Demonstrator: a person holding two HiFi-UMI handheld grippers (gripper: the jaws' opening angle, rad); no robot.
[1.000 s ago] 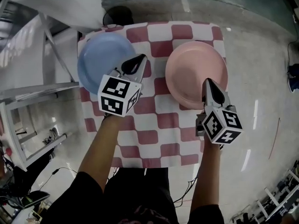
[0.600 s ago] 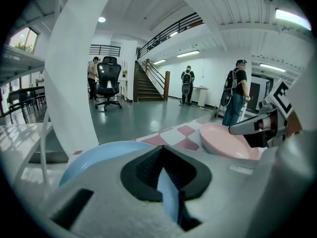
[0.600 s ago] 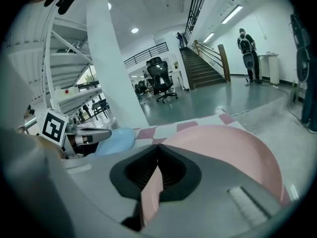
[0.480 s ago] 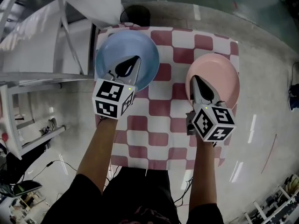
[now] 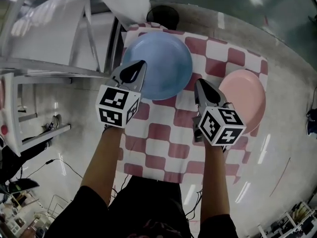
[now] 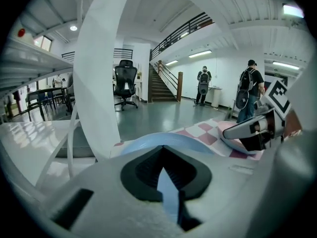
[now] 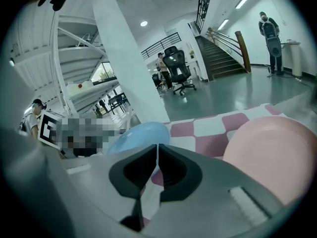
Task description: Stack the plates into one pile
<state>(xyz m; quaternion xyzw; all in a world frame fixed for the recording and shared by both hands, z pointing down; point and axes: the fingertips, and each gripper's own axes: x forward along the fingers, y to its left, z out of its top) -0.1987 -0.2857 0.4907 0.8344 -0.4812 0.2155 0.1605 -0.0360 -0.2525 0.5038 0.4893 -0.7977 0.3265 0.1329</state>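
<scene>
Plain pale-blue plate (image 5: 158, 68), plain pink plate (image 5: 247, 98), red-and-white chequered tablecloth (image 5: 163, 133).

I read left gripper (image 6: 162, 148) jaws closed, nothing held. Blue plate (image 6: 198, 142) just past the tips on checked cloth (image 6: 198, 129). Pink plate (image 6: 229, 127) at right, right gripper (image 6: 224, 135) over it.

A glossy grey floor (image 6: 163, 115) runs back to a dark staircase (image 6: 161, 88) under a railed balcony (image 6: 181, 29), and a black office chair (image 6: 125, 86) stands beyond a thick white column (image 6: 96, 73). Strip lights (image 6: 200, 53) glow on the white ceiling, and 2 people with backpacks (image 6: 246, 90) stand by the far wall. In the head view, a white metal rack (image 5: 49, 67) stands just left of the surface (image 5: 158, 133).
</scene>
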